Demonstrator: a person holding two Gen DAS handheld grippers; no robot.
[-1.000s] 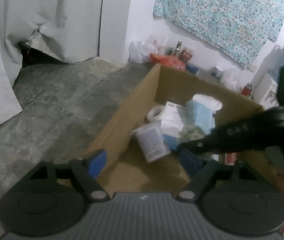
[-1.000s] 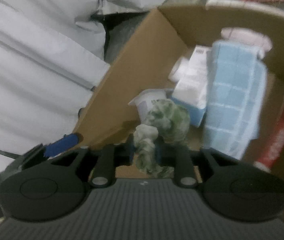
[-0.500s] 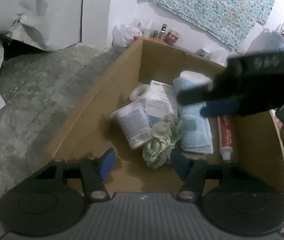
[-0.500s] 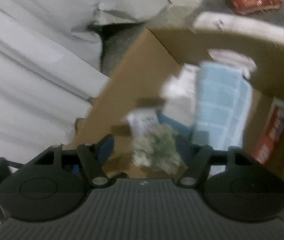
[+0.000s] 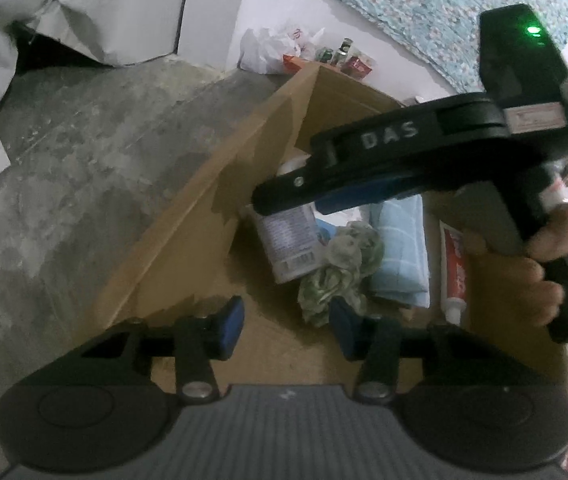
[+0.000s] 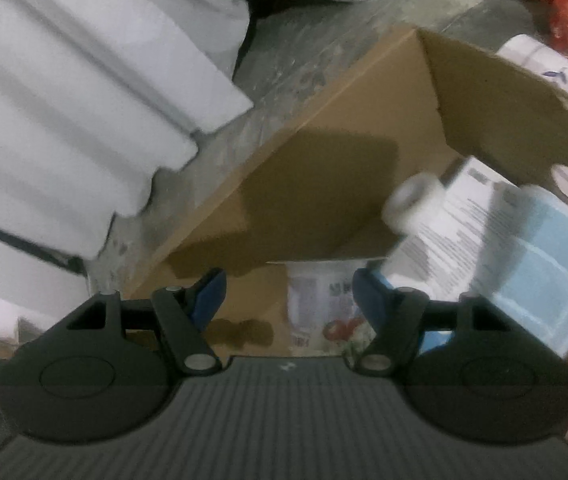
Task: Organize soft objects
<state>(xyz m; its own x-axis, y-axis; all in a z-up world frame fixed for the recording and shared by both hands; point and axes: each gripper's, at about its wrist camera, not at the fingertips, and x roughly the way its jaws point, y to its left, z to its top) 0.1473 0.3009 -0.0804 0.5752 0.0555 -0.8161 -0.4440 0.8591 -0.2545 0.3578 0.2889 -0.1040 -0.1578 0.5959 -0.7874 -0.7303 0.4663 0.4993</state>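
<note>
A bare grey concrete floor (image 5: 83,168) carries an open cardboard box (image 5: 187,236), with white curtains and a patterned blue cloth on the wall behind. The left tongs (image 5: 286,326) hang over the box's near end, jaws part-way in and just closing, nothing between the pads; the green-and-white scrunched fabric bundle (image 5: 340,268) lies on the box floor just beyond the right-hand pad. The right tongs (image 6: 286,300) are spread and empty above the box's left wall, so by my reading the bundle is already delivered. Next to it lie a white plastic tub (image 5: 290,240), a folded light-blue towel (image 5: 402,256), a red-and-white toothpaste tube (image 5: 454,268), a roll of white tape (image 6: 414,202) and a printed white carton (image 6: 456,224). The towel and bundle are in; whether more soft things wait outside I cannot tell. The only clear writing is "DAS", moulded on the right tongs' arm in the left wrist view; the labels on the tub, tube and carton are too blurred.
</note>
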